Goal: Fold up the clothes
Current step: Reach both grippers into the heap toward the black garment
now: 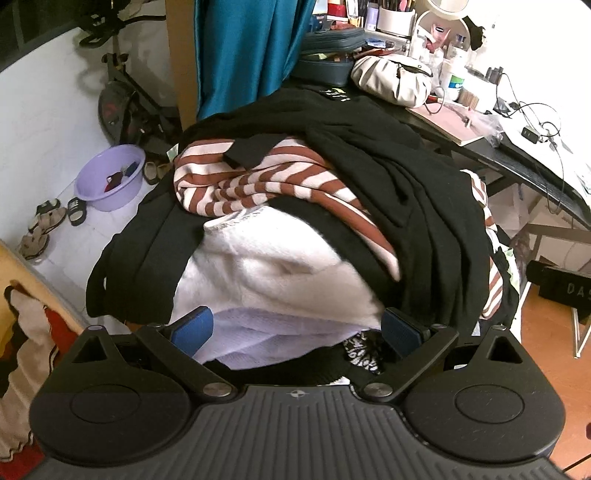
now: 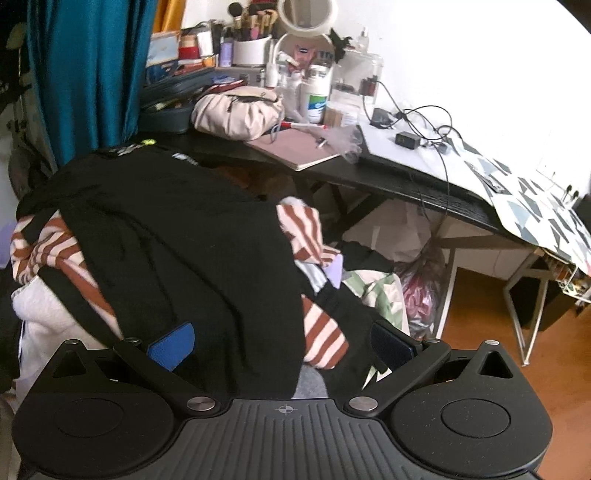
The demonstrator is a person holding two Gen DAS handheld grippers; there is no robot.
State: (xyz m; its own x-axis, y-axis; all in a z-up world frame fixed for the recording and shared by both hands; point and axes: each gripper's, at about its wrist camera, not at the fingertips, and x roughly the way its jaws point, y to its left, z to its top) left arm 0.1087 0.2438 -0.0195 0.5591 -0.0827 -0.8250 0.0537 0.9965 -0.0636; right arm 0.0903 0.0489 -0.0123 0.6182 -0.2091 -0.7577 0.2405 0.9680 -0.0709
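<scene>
Cluttered bedroom floor and a dark desk frame our view, with a heap of unfolded clothes filling the middle of both cameras. Nearest us, our left gripper (image 1: 297, 326) has its blue-padded fingers spread wide over a fluffy white garment (image 1: 280, 273), with a pale lilac knit (image 1: 273, 336) lying just under it; the fingers close on nothing. Our right gripper (image 2: 282, 345) is likewise wide open, its fingers on either side of a draped black garment (image 2: 177, 240) and a fold of brown-and-white striped fabric (image 2: 323, 332), gripping neither as far as we can see. Farther up the heap, the striped top (image 1: 236, 184) lies crumpled beneath the black cloth, which runs across the top of the pile. Left of the pile, on the floor, sit a lilac plastic basin (image 1: 110, 177) and some sandals (image 1: 44, 221). Beyond hang a teal curtain (image 1: 243, 55), and the black desk (image 2: 369, 177) carries a cream pouch (image 2: 236, 110), bottles, cables and a round mirror (image 2: 306, 13).
</scene>
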